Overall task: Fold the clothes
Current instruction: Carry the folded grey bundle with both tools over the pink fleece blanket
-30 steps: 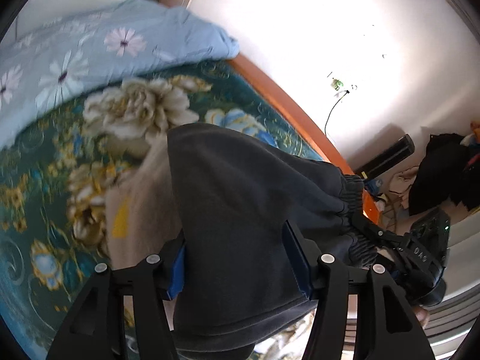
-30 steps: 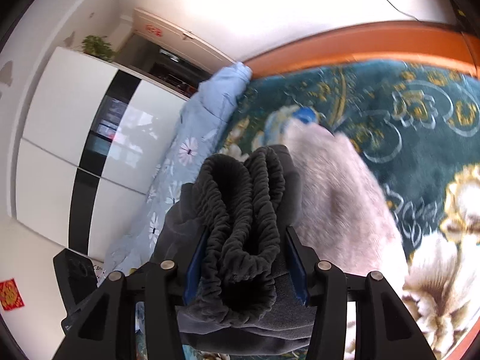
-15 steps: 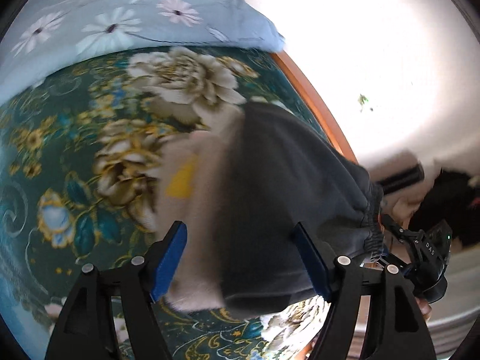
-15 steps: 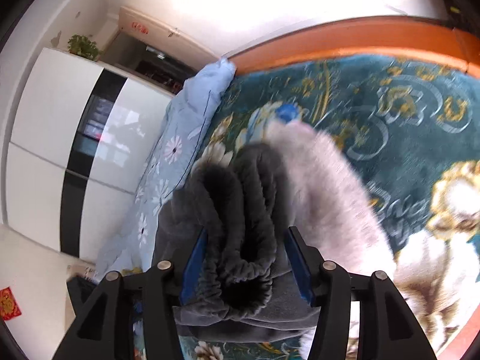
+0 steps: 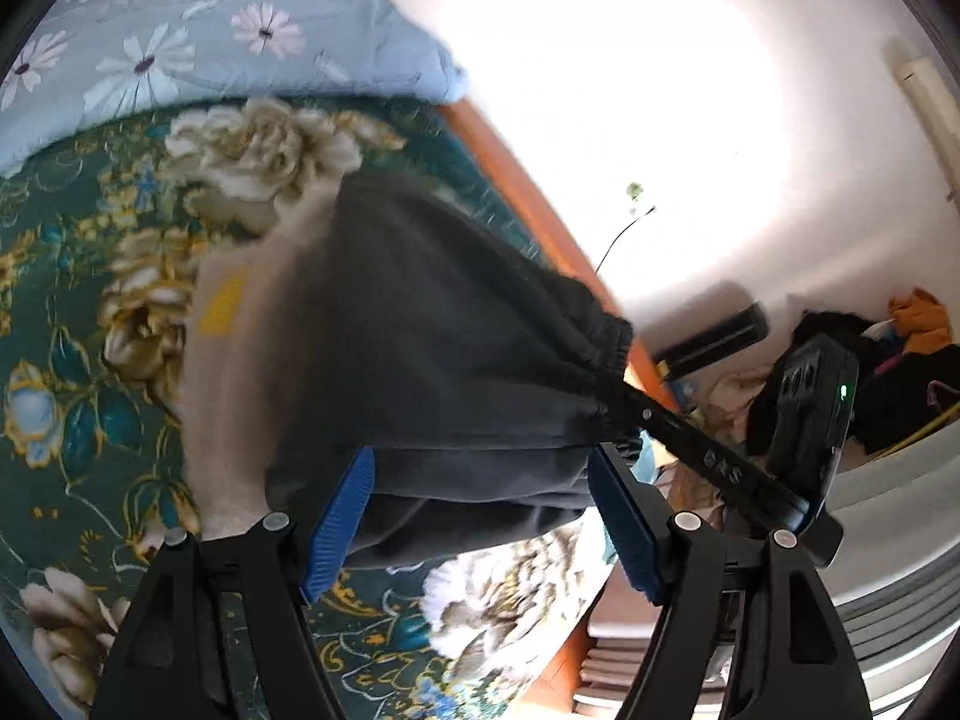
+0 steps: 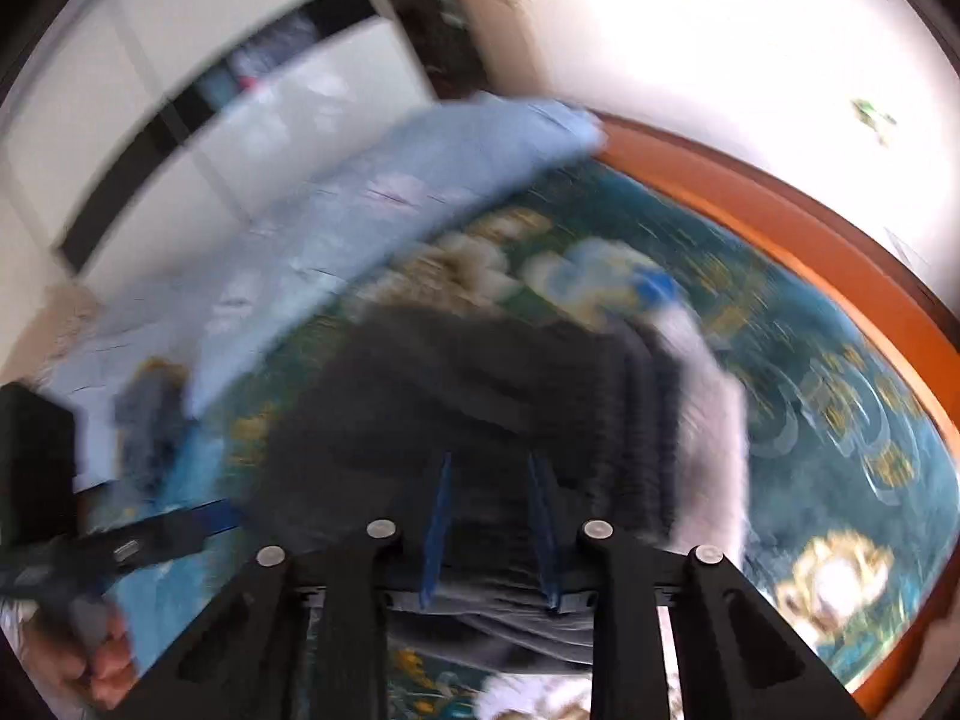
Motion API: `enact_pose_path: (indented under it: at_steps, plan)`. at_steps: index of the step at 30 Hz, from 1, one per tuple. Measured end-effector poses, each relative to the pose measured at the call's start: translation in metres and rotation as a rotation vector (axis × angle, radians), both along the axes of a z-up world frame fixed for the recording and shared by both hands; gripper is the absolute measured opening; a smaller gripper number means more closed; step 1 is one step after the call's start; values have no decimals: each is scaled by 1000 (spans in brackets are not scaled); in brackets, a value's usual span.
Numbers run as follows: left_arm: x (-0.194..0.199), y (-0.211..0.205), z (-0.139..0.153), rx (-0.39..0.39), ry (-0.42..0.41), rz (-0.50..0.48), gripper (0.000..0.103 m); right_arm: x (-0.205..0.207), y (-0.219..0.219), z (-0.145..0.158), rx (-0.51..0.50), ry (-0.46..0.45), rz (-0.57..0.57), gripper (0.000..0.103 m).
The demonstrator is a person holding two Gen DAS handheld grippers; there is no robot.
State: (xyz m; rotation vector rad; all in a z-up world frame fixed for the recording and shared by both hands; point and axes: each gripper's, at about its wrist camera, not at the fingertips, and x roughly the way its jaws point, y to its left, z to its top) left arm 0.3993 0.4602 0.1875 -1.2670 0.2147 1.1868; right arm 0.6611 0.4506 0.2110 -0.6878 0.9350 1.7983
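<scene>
- We see a folded dark grey fleece garment with a gathered elastic hem (image 5: 456, 348) lying on a bed covered by a deep teal blanket printed with cream and gold flowers (image 5: 78, 420).
- The garment rests on top of a pale beige fleecy garment bearing a small yellow patch (image 5: 228, 360), which sticks out from under it toward the inner part of the bed.
- Both lie near the bed's orange-brown wooden edge (image 5: 516, 180), with the dark garment's elastic hem turned toward that edge.
- A light blue quilt with white and pink daisies (image 5: 180, 42) is bunched along the far end of the bed.
- Our left gripper (image 5: 480, 528) has its blue-padded fingers (image 5: 339, 531) spread wide on either side of the dark garment's near fold; the pads do not press the cloth.
- Our right gripper (image 6: 489, 525) has its jaws closing to a narrow gap over the dark garment; the picture is blurred, and we cannot tell whether cloth is pinched between the thin blue pads (image 6: 435, 531).
- In the left wrist view, the right gripper's black body reaches the elastic hem.
- In the right wrist view, a hand (image 6: 96, 669) shows at the lower left corner, holding the other tool.
- A white wardrobe with a dark vertical band (image 6: 198, 90) stands beyond the quilt.
</scene>
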Motion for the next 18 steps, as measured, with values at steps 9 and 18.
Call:
enact_pose_path:
  at_steps: [9, 18]
  plan:
    - [7, 23, -27, -101, 20, 53, 74, 7, 31, -33, -120, 50, -86, 19]
    - [10, -4, -15, -79, 60, 50, 75, 6, 40, -39, -136, 54, -128, 19]
